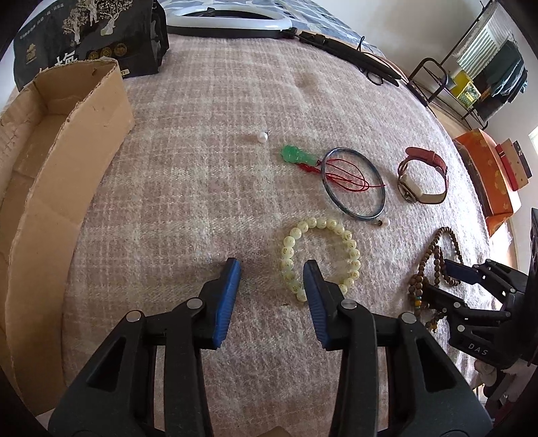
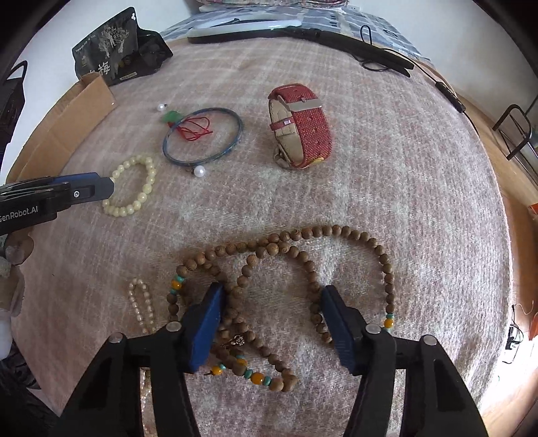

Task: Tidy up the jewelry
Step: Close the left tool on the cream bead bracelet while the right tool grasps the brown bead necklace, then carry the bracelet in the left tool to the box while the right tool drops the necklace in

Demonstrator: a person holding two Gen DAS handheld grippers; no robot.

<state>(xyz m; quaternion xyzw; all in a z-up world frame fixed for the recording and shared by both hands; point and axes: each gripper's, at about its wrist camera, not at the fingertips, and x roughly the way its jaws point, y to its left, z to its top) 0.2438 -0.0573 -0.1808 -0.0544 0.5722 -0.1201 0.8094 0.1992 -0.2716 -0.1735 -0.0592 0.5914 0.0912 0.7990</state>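
Nearest the right wrist camera, the right gripper hangs with its jaws spread wide over a long strand of brown wooden beads that lies in loose loops on the cloth; the blue pads straddle the coils and grip nothing. A small string of pale pearls lies just left of the strand.

The left gripper also has its jaws wide apart and empty. Its right pad sits at the near edge of a pale green bead bracelet, which rests flat on the cloth; whether the pad touches the beads cannot be told.

The surface is a pinkish woven blanket with a faint plaid of cream lines, fuzzy and slightly dimpled. Farther out on it lie a thin blue bangle with a red cord looped inside it, a green jade pendant at the cord's end, a loose pearl beyond that, and a second pearl beside the bangle's near rim. A red-strapped watch stands on its side to the right, apart from the bangle.

Along the left edge runs an open cardboard box, with a black printed bag behind it. At the far edge lie a white ring light and black cables. Beyond the blanket, on the right, stand an orange box, a metal rack and a white wall.
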